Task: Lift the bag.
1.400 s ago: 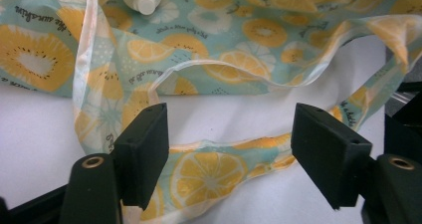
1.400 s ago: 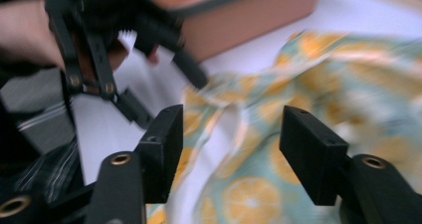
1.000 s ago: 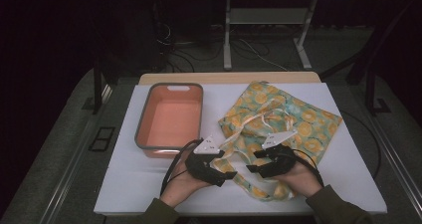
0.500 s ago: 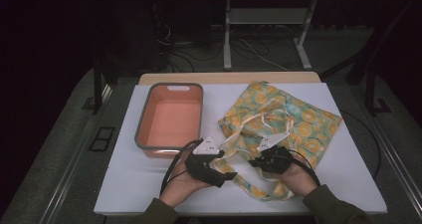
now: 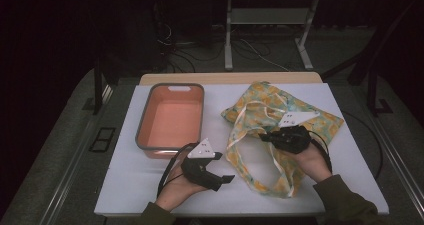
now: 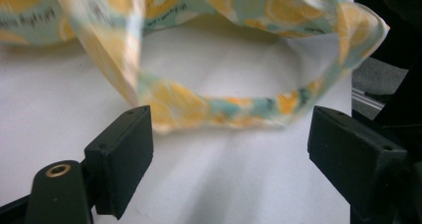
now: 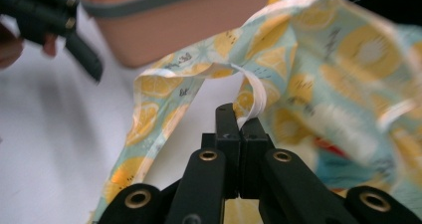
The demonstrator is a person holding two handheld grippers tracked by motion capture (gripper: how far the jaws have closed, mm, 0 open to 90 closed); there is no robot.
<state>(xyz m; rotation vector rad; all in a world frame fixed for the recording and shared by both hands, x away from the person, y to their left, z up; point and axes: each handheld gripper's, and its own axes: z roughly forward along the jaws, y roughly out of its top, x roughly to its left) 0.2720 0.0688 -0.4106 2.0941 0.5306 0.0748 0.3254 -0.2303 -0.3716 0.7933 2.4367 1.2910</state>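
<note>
- The lemon-print tote bag (image 5: 295, 117) lies on the white table (image 5: 125, 190), right of the salmon-pink tub (image 5: 172, 122), with its handles trailing toward the person.
- The right gripper (image 7: 240, 129) has just closed its fingers, and they now pinch a handle strap (image 7: 256, 97), apparently to lift the bag's mouth open.
- The left gripper (image 5: 220, 177) rests low on the table with its fingers (image 6: 122, 152) spread apart, holding nothing; the other strap loop (image 6: 219, 109) lies just ahead of them, probably its next target.
- The bag's inside is hidden, and the left gripper view is blurred along the fabric.
</note>
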